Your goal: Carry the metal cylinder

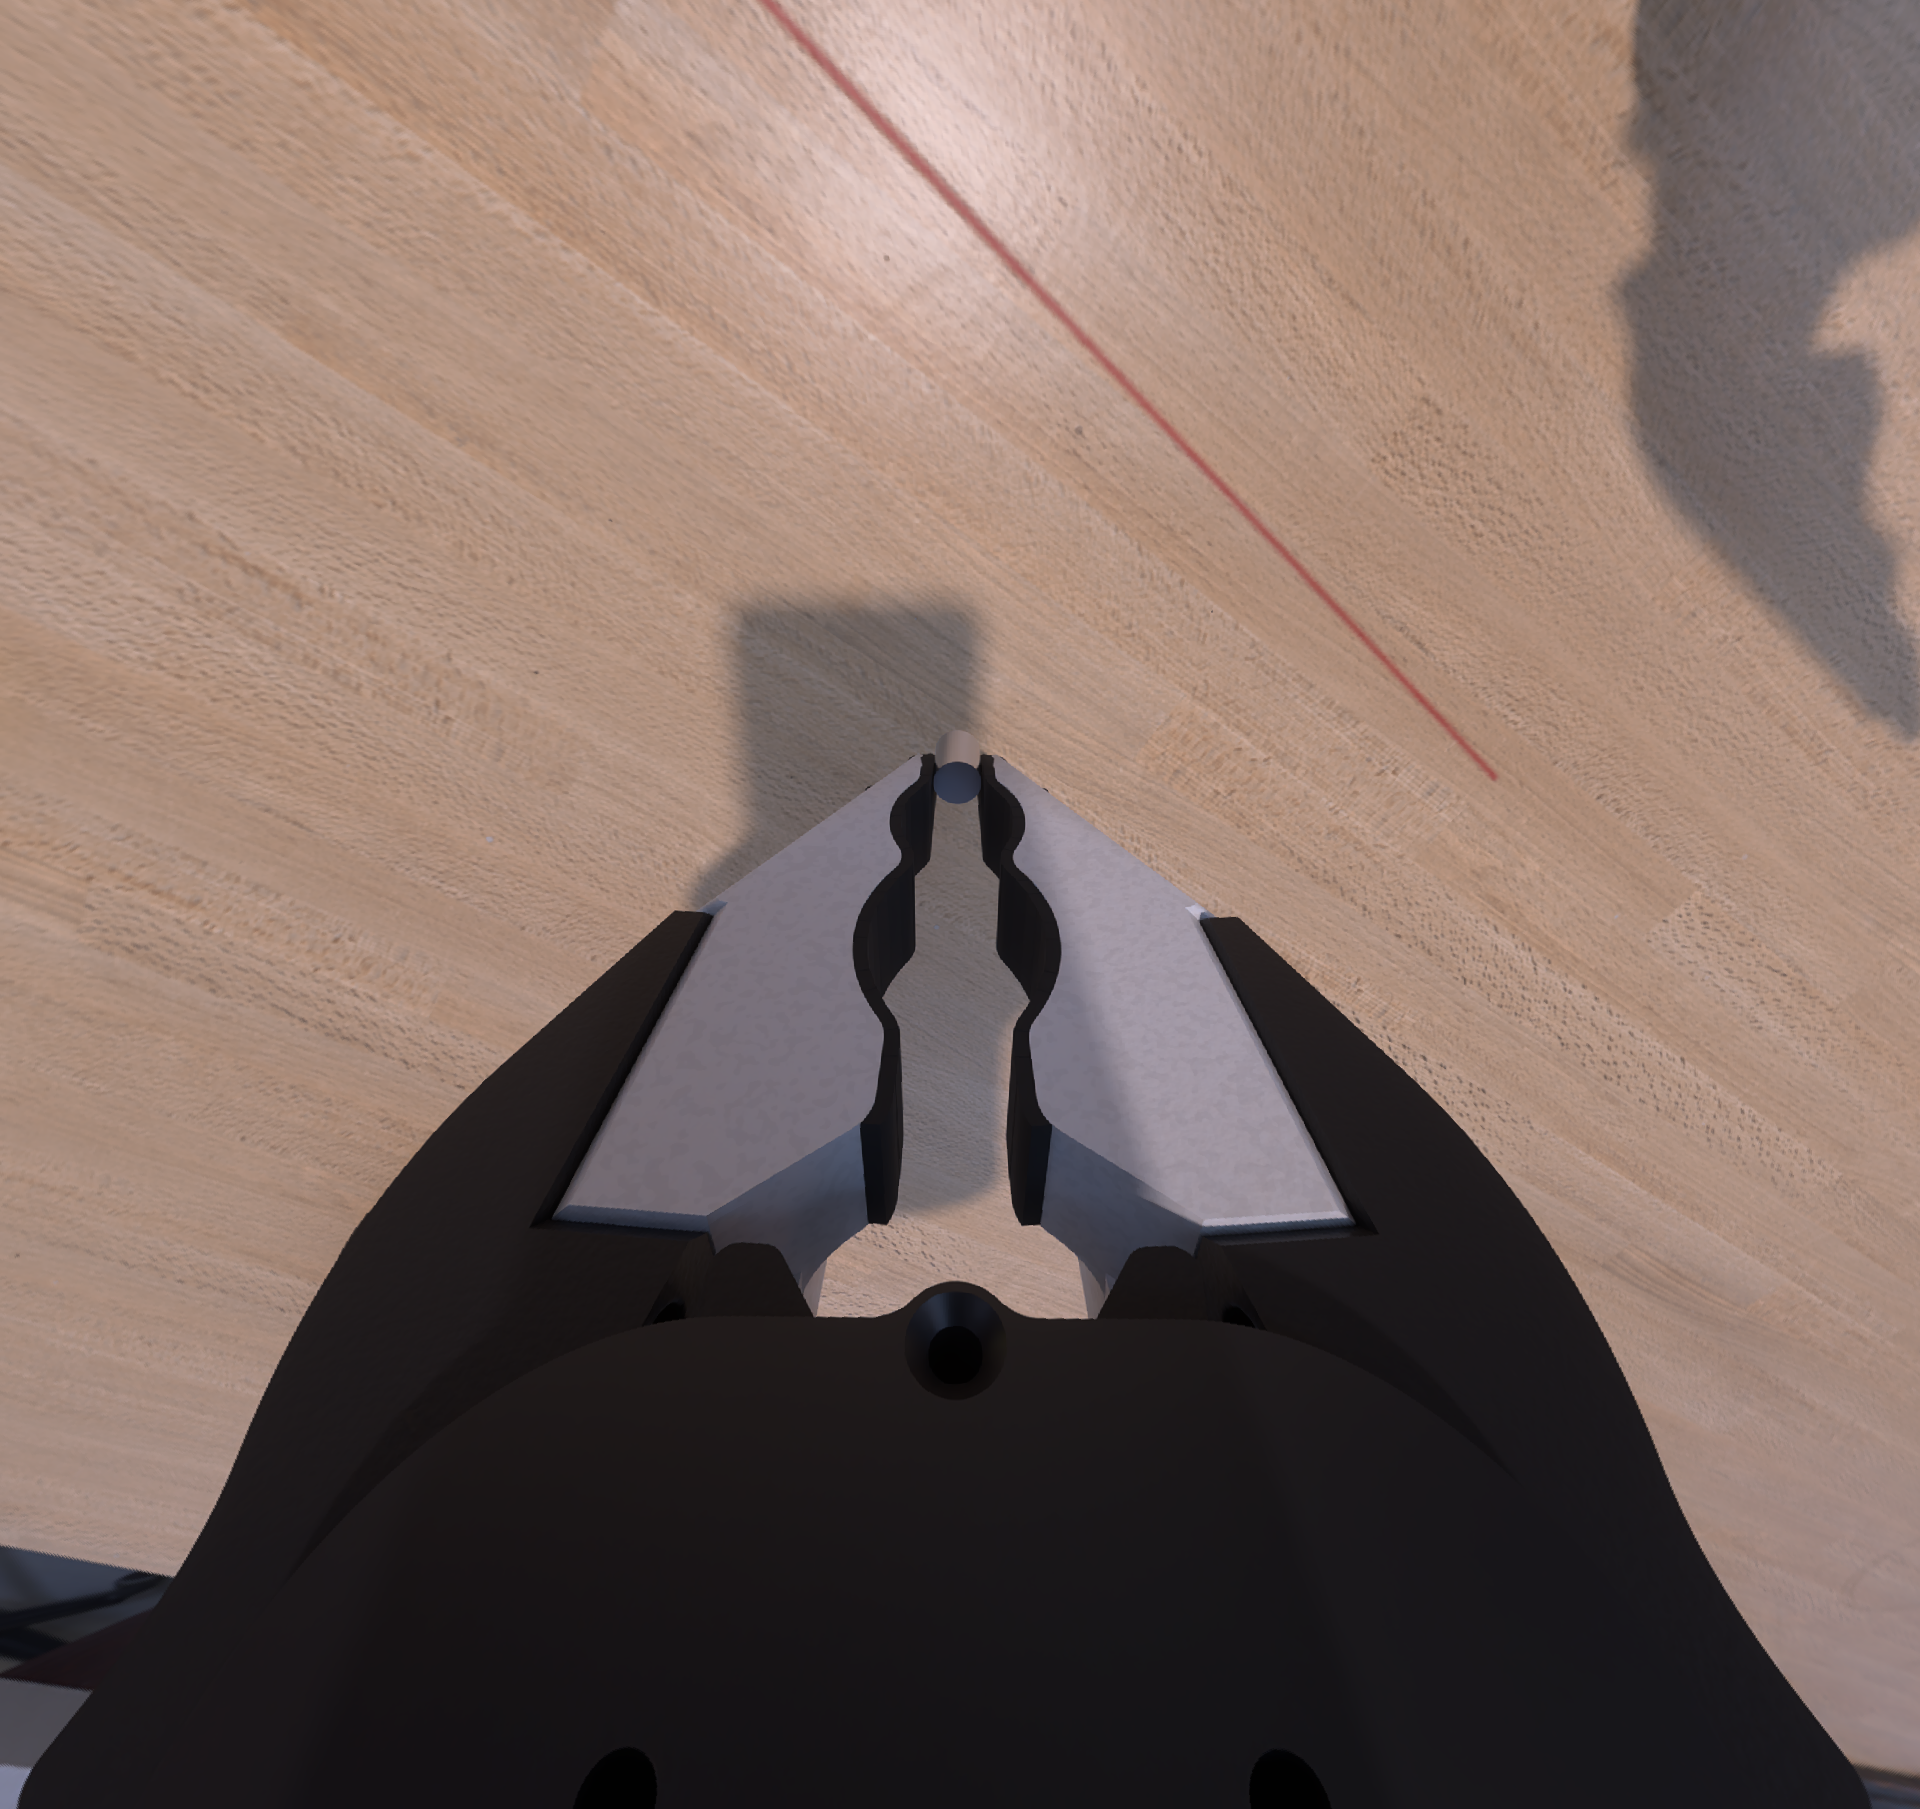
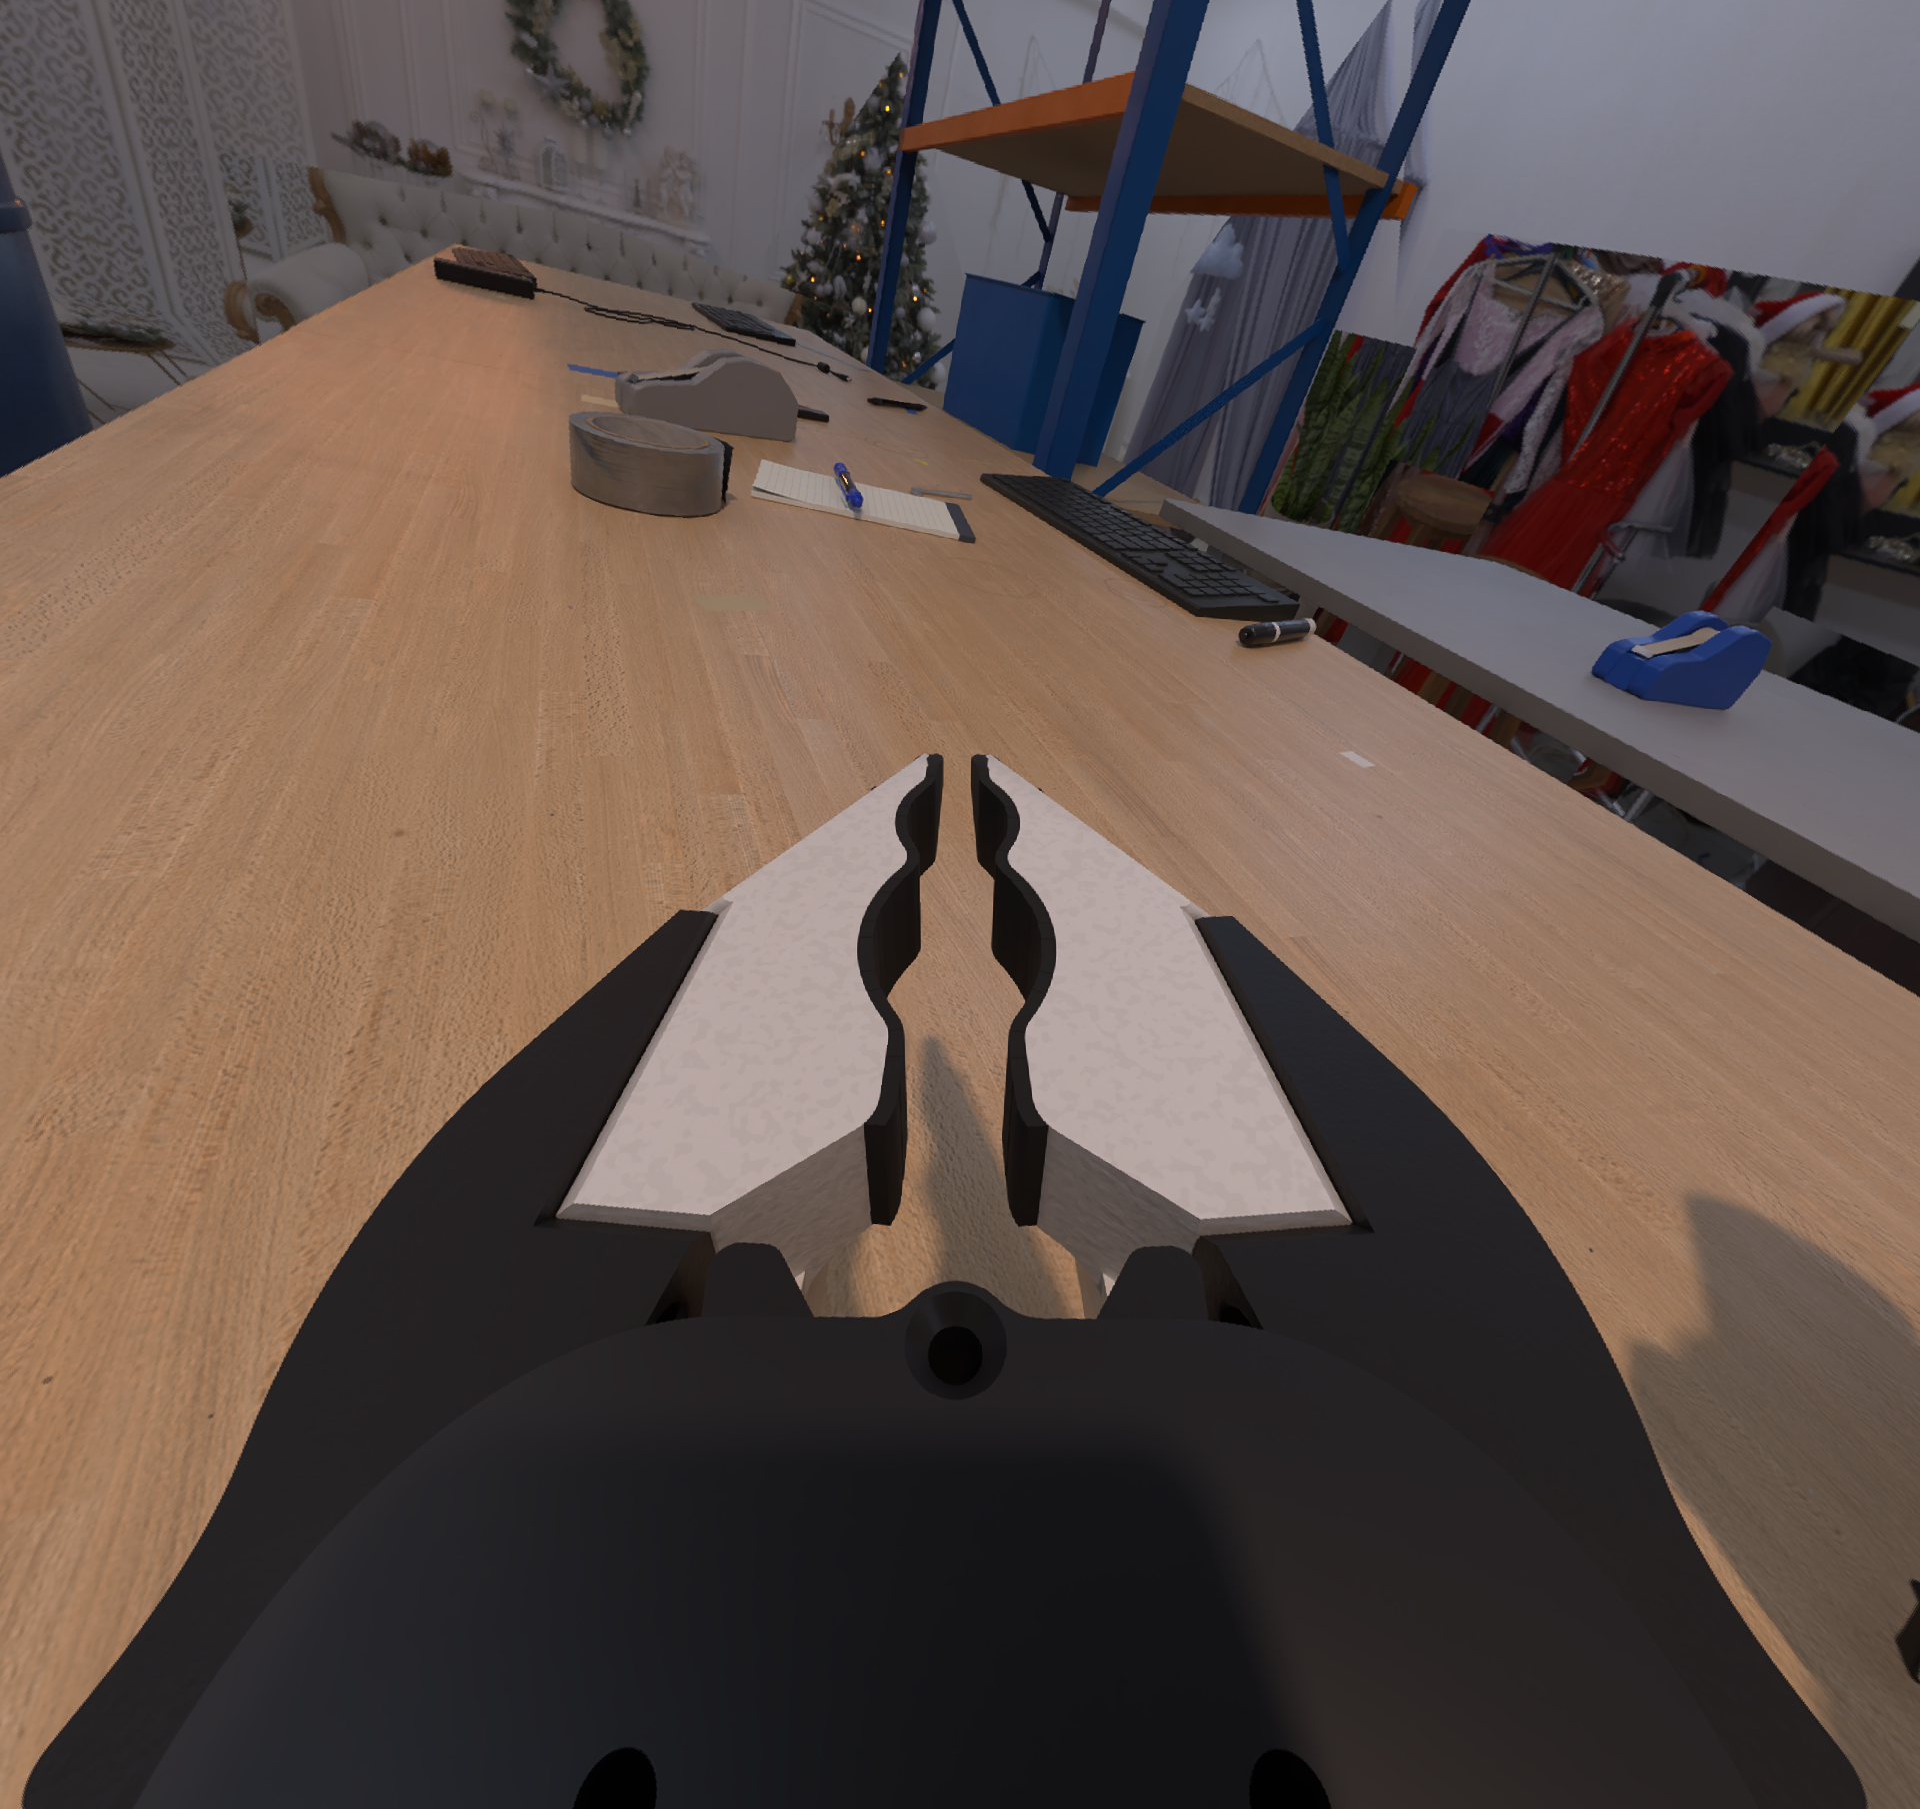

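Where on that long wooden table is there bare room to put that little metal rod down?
The wooden table lies bare from the right gripper up to the tape roll. Beyond it gets crowded: notepad, tape dispenser, keyboard. Under the left gripper holding the metal cylinder, only a thin red line crosses bare wood.

Black gripper body (image 1: 956,780), pale grey fingers (image 1: 769,1011), wavy black pads (image 2: 894,938)

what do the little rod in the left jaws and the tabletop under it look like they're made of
The metal cylinder looks like smooth metal: an even grey round end face and a paler, softly shining side, pinched at the tip of the left gripper. The table looks like light wood in joined strips, with visible grain and a dull satin sheen.
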`<state>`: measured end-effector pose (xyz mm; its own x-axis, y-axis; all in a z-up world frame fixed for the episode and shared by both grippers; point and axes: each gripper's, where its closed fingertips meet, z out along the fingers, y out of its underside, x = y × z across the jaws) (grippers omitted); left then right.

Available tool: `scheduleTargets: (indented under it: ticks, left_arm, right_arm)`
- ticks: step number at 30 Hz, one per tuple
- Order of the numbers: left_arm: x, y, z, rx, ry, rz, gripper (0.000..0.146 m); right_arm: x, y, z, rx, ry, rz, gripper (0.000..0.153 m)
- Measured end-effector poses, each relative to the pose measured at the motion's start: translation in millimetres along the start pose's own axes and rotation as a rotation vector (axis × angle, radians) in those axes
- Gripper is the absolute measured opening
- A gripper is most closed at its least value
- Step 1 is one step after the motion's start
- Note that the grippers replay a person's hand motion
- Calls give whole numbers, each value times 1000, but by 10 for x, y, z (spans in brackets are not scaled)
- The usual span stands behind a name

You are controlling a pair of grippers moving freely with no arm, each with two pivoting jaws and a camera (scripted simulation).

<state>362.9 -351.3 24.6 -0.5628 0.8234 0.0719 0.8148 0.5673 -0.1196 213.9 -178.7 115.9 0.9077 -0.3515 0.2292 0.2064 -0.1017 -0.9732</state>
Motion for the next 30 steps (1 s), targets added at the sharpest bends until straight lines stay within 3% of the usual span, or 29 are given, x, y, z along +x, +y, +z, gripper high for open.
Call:
scheduleTargets:
  ticks: [6,12,16,21,25,30]
  left_arm:
    - [-18,4,-182,30,-60,-28,7]
    - [172,41,-794,66,-200,-98,7]
    - [656,151,-1185,36,-274,-167,7]
    - [1494,263,-1417,-22,-331,-266,7]
    - [2107,323,-1376,-26,-352,-359,7]
    - [2696,365,-1069,-75,-342,-423,7]
  right_arm:
    - [-2,3,0,0,-3,-4,5]
    - [57,-1,-25,6,18,15,5]
    - [143,6,-52,7,58,38,5]
    - [209,82,-59,-38,98,50,5]
    - [174,246,20,-158,91,22,9]
    - [22,495,209,-380,50,-54,14]
